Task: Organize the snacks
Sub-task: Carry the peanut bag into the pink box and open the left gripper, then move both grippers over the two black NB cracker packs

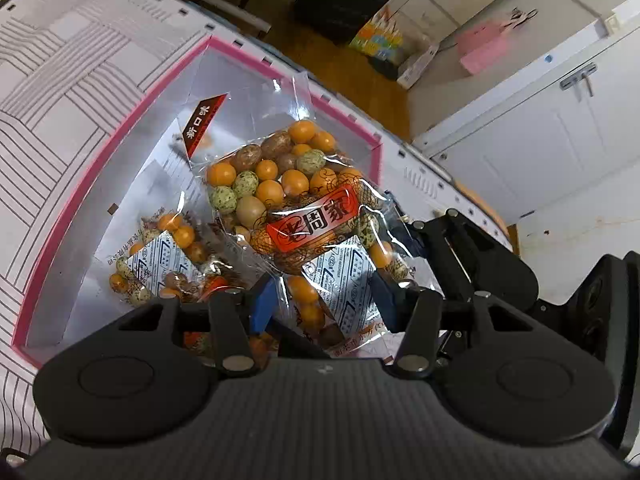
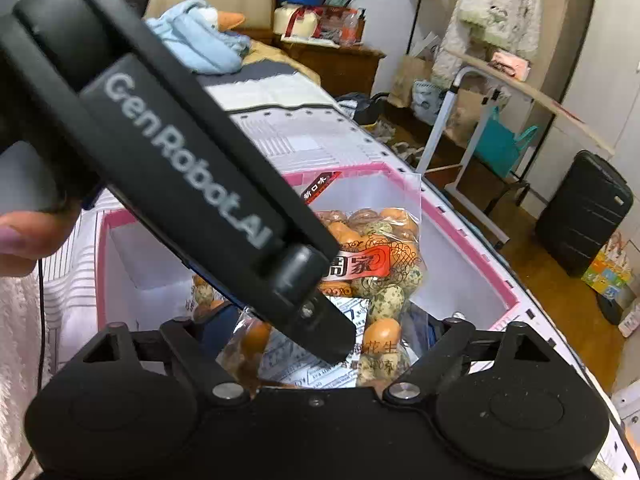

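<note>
My left gripper is matte black with blue finger pads and silver pivot screws. At the upper left of the right wrist view, its handle reads "GenRobot.AI" in grey; my thumb shows at the left edge.

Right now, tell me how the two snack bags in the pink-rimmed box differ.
The front snack bag stands up between the left gripper's fingers; the second snack bag lies low on the floor of the box, apart from either gripper. The front bag's red label faces the camera; the second bag's is mostly hidden. Both are clear packs of orange, brown and speckled nuts.
</note>
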